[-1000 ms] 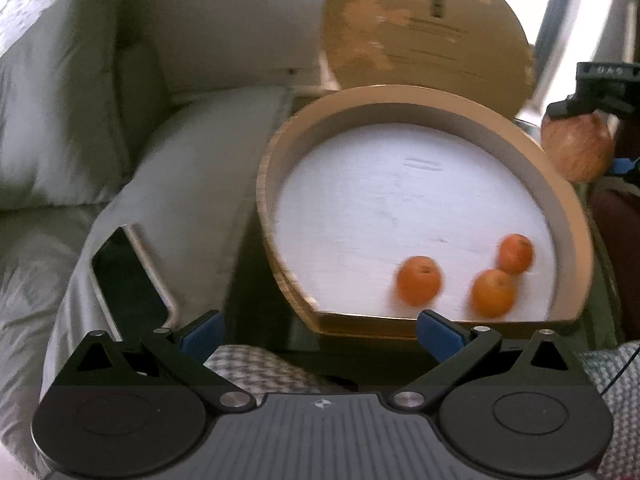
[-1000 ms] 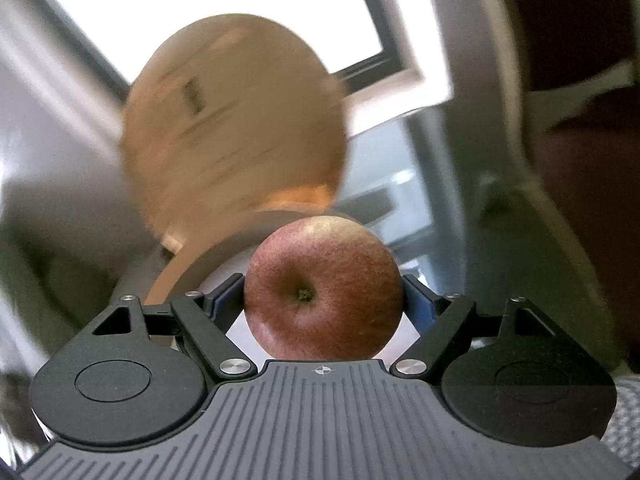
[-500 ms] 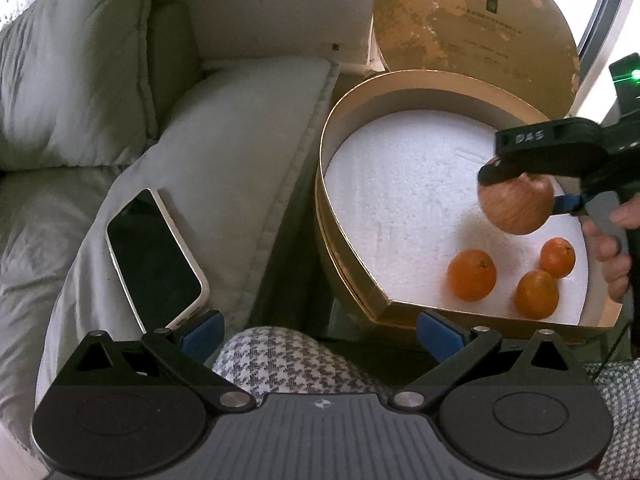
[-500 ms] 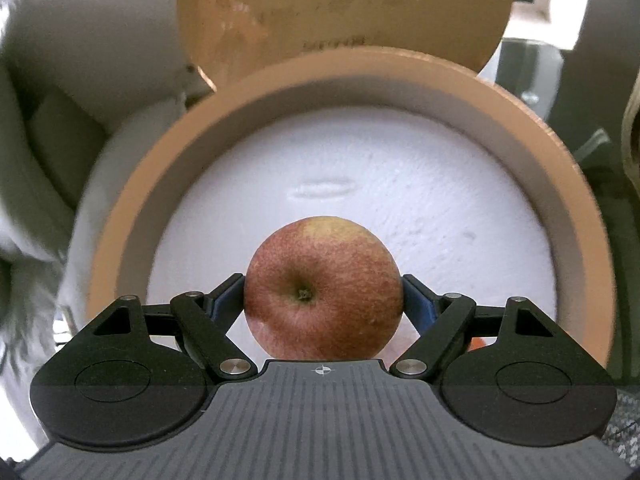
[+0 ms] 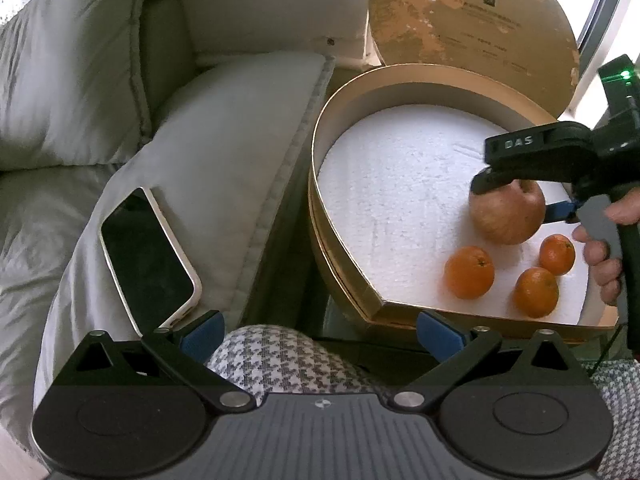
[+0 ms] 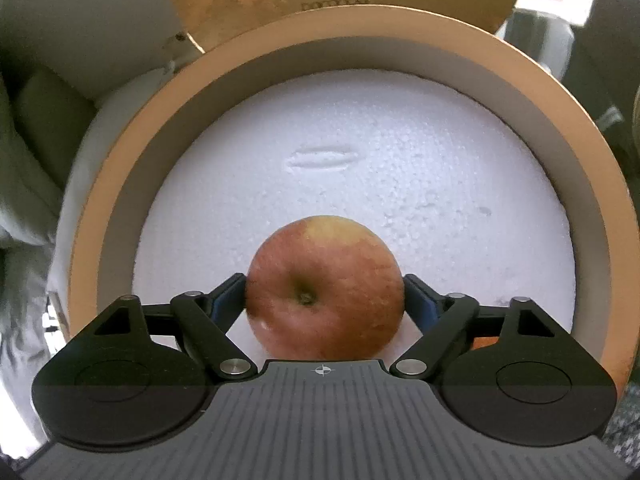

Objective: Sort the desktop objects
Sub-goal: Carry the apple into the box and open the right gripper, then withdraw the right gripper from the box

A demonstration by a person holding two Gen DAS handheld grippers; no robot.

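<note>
My right tool [image 6: 324,300] squeezes the apple [image 6: 324,290] low over the white foam inside the box [image 5: 320,184], just behind three oranges [image 5: 469,272]. My left tool [image 5: 318,330] is wide open, holding nothing, farther back.

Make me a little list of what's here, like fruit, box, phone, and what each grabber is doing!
fruit held: apple
fruit in box: three oranges, close together on the white foam
box: round, open, its lid propped behind
phone: screen up on the cushion, outside the box
right gripper: shut on the apple, above the foam near the oranges
left gripper: open, empty
</note>
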